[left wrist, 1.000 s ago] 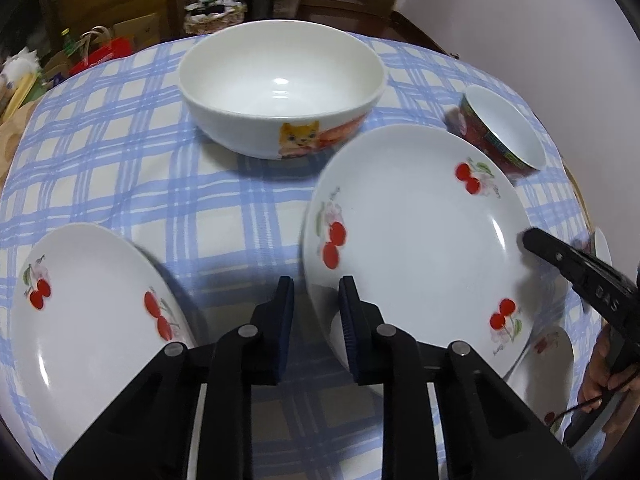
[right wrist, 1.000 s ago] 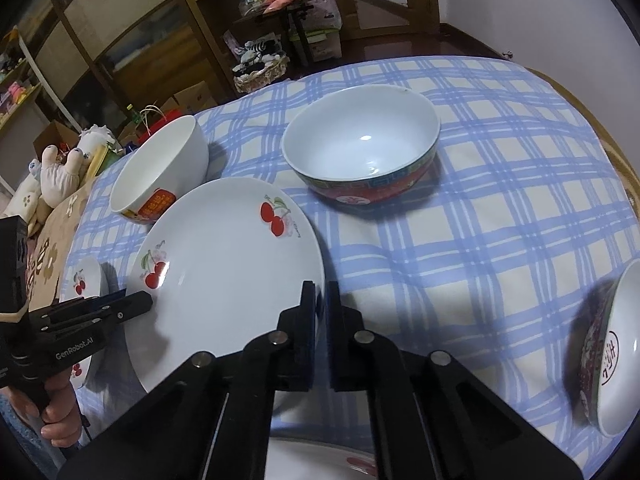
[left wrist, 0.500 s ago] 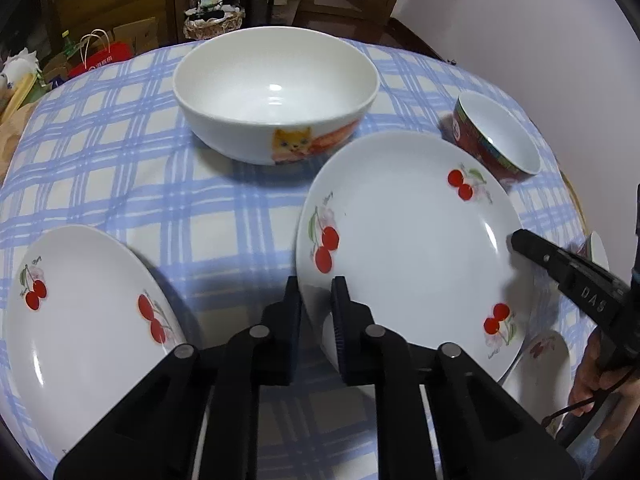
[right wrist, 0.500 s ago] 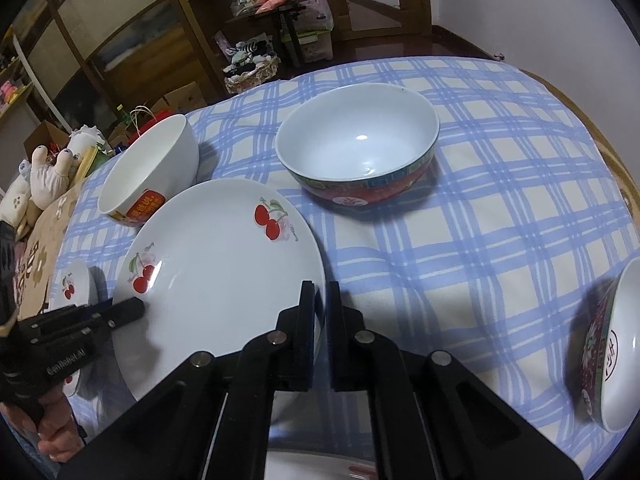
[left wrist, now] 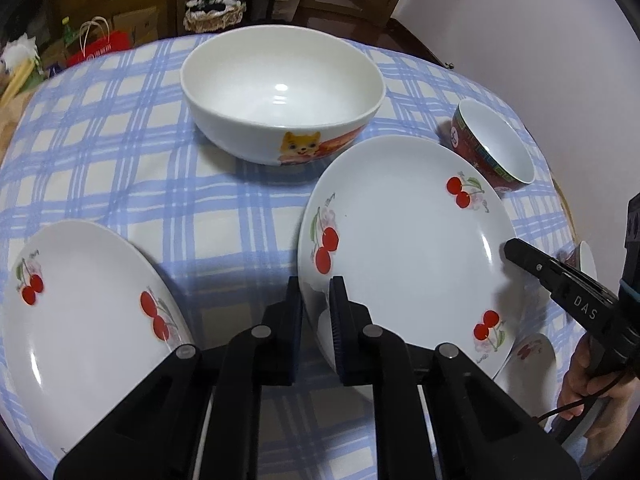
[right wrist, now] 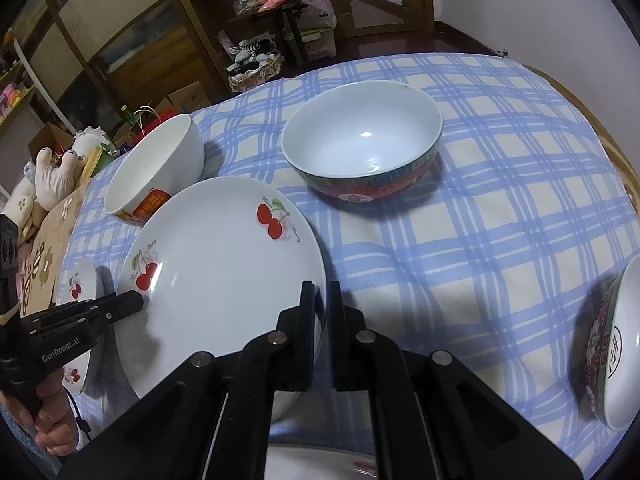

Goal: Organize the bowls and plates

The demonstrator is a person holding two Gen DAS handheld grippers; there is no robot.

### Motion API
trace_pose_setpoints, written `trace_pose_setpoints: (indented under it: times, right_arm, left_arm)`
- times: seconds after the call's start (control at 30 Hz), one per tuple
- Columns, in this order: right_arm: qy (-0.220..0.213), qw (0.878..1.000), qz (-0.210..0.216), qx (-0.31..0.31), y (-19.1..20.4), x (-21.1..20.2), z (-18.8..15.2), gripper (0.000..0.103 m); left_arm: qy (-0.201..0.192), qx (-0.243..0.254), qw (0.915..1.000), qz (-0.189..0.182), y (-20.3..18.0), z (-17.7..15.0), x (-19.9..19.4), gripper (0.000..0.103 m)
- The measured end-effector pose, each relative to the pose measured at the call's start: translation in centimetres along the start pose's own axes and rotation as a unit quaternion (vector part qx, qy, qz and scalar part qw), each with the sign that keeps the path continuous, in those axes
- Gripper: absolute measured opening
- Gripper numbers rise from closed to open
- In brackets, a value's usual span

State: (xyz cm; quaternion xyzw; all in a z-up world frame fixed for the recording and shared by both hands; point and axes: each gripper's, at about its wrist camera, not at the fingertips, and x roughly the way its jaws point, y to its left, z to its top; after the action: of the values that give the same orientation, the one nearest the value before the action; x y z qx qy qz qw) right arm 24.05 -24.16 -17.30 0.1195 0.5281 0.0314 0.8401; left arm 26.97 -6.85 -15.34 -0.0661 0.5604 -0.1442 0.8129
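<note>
left wrist view: the left claw is nearly closed, its two pads pinching the near-left rim of the middle cherry plate; its jaws have just been closing onto that rim. the plate sits tilted above the blue checked counter. the right claw clamps the same plate's right edge. another cherry plate lies at the left, a white bowl with a cat picture stands behind, and a red-rimmed bowl stands at the far right.

right wrist view: the right claw is pressed shut on the plate's right rim. the left claw grips the opposite rim. a red patterned bowl stands beyond, apart from the plate; the white bowl is just behind the plate's far left edge. a second red bowl sits at the right edge.
</note>
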Motion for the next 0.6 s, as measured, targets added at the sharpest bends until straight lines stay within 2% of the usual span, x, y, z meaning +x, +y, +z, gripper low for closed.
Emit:
trace_pose_setpoints:
  times: [0.6]
  right_arm:
    - [0.000, 1.000, 0.005, -0.008, 0.7, -1.2, 0.0, 0.006]
  left_arm:
    - [-0.010, 0.008, 0.9999, -0.010, 0.2, 0.2, -1.7, 0.013]
